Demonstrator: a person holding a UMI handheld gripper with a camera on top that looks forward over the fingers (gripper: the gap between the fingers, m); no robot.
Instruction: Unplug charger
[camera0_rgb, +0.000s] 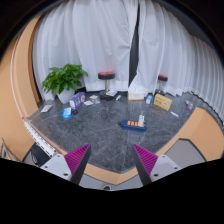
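A dark blue power strip (130, 125) lies on the grey table (100, 130), ahead of my fingers and a little to the right. A small white charger (141, 118) stands plugged into its right end. My gripper (112, 160) is open and empty. It is well short of the strip, over the table's near wooden edge. Its magenta pads (78, 157) show on both sides with a wide gap between them.
A potted green plant (64, 78) stands at the back left. A red-topped cylinder (106, 82) and a dark jar (161, 83) stand at the back before white curtains. A purple box (78, 99), a small blue item (67, 113) and a tan box (163, 101) lie around.
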